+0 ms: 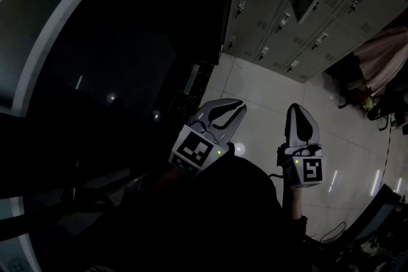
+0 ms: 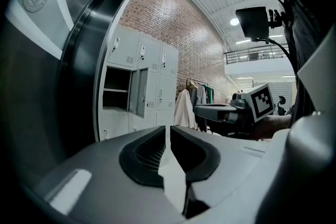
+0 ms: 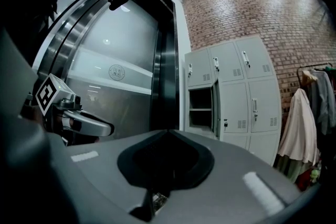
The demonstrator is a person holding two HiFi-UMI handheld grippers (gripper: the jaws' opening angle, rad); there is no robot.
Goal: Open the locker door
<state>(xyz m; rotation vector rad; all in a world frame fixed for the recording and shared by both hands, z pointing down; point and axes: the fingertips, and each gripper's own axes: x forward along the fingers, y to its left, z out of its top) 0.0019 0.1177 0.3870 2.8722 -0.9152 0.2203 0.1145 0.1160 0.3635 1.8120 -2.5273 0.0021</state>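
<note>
Lockers (image 3: 247,97) are standing against a brick wall (image 3: 252,13); one locker door (image 2: 137,93) is hanging open. Left tool (image 2: 167,129) is gaping slightly, empty; right tool (image 3: 168,132) is resting closed, empty. Round seal (image 3: 117,72) lettering is showing too small to read.

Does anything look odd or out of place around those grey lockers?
One locker door stands ajar, showing a dark compartment behind it. The other doors in the bank of lockers look shut. Nothing else seems off.
</note>
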